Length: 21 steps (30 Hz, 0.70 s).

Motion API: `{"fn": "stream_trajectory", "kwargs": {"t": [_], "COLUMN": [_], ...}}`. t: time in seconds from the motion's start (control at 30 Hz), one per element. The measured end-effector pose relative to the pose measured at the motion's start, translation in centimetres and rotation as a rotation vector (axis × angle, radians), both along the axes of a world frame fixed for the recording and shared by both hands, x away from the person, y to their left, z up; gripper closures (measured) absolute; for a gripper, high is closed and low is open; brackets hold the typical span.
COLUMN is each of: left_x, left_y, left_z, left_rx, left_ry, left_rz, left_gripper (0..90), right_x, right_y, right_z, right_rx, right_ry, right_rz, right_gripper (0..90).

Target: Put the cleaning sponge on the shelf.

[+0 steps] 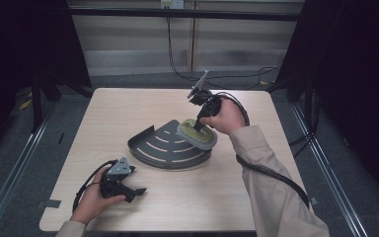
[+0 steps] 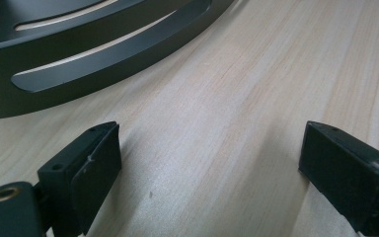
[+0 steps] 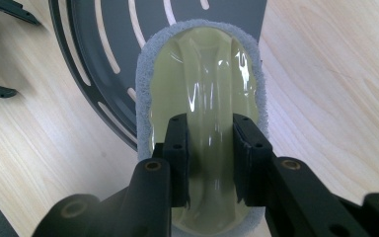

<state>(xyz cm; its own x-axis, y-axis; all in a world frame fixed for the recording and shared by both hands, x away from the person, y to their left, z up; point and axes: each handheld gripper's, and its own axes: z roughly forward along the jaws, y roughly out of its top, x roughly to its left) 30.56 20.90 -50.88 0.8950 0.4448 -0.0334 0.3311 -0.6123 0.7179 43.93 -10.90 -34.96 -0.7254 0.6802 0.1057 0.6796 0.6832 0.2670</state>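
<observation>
Tongs of the right hand [image 3: 210,163] are clamped on the raised middle ridge of an oval scrubbing pad [image 3: 202,89], pale yellow-green glossy plastic on top with a fuzzy grey-white border. In the high view that pad [image 1: 197,133] sits tilted on the right-hand edge of a dark grey, fan-shaped metal corner shelf with curved slots [image 1: 170,145], which lies flat near the middle of the pale wooden bench [image 1: 128,108]. Part of the pad overhangs the shelf's edge toward the bare bench on the right.

The relation that counts: the pad's long axis runs straight away from the right tongs, in line with them, so the grip crosses the ridge at its near end and the far end reaches over the slotted shelf surface. Any sweep across the shelf would, I judge, go along that axis or sideways toward the shelf's raised rim.

The right hand [image 1: 224,118] is plainly the nearer one. The left hand [image 1: 96,200] rests well apart at the bench's near left corner; its tongs [image 2: 207,177] stand wide apart with nothing between them, pointing at the shelf's outer wall [image 2: 103,64].

No brand, label or readable writing shows on the pad, the shelf or the tongs.
</observation>
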Motion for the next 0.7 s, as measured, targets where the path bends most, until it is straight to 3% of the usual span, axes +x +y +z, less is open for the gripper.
{"fn": "stream_trajectory", "kwargs": {"t": [0.7], "left_x": [0.0], "left_y": [0.0], "left_z": [0.0], "left_rx": [0.004], "left_ry": [-0.002], "left_rz": [0.003], "left_gripper": [8.6], "right_x": [0.8], "right_y": [1.2], "right_z": [-0.9], "right_rx": [0.0], "right_ry": [-0.001], "right_rz": [-0.033], "right_gripper": [71.0]}}
